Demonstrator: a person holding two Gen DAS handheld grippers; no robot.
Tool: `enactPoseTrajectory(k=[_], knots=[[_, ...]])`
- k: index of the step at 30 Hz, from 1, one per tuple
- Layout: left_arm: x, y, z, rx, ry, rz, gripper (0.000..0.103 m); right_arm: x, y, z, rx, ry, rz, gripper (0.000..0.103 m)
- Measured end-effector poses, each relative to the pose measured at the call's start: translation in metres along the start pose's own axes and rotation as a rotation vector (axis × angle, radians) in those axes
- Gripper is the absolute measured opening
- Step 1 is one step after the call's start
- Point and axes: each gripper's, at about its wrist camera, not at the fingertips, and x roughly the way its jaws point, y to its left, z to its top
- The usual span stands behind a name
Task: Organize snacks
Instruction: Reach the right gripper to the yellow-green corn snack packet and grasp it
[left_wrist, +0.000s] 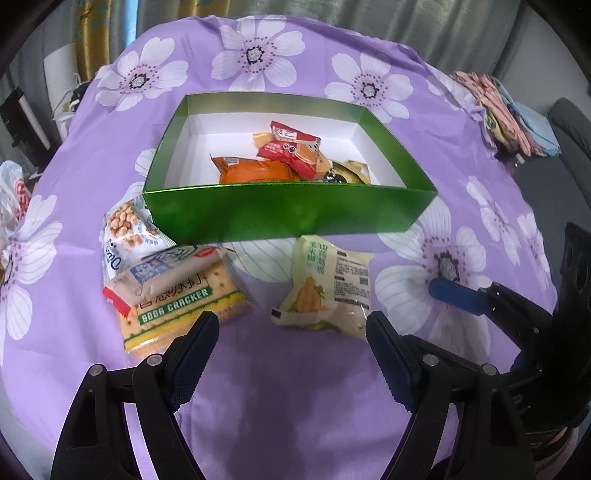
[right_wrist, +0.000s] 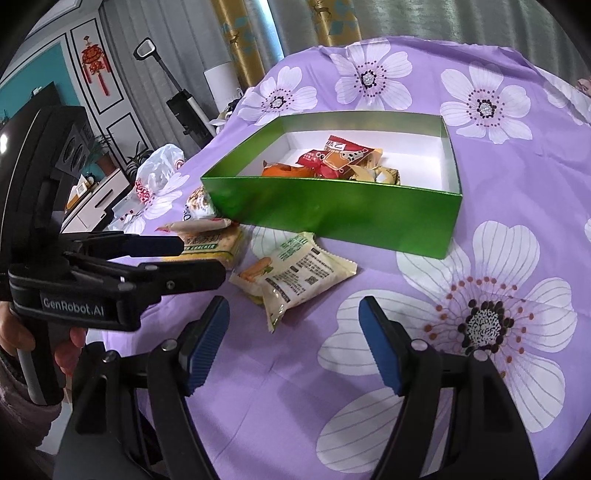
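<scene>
This is a home, probably a living room. Far to the left of the right gripper a red Chinese knot ornament (right_wrist: 95, 66) hangs on a panelled wall, above a low white cabinet (right_wrist: 98, 201) with potted plants (right_wrist: 105, 155). Ahead hang curtains (right_wrist: 240, 40). A flowered purple cloth (right_wrist: 517, 177) covers the table.

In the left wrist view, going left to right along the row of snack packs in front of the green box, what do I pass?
Peanut pack → soda cracker pack → pale yellow corn snack pack. The peanut pack lies partly under the crackers; the corn snack lies apart, in front of the green box.
</scene>
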Motion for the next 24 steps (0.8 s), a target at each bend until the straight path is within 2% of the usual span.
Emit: enactPoseTrajectory(k=[12,24], knots=[[0.008,-0.004,-0.001,0.034,0.015,-0.016,0.082,0.008,0.008,-0.006,0.003,0.018,0.011,0.074],[0.028,0.000,0.007,0.047,0.054,-0.113,0.082,0.027,0.009,-0.010,0.010,0.051,0.012,0.074]])
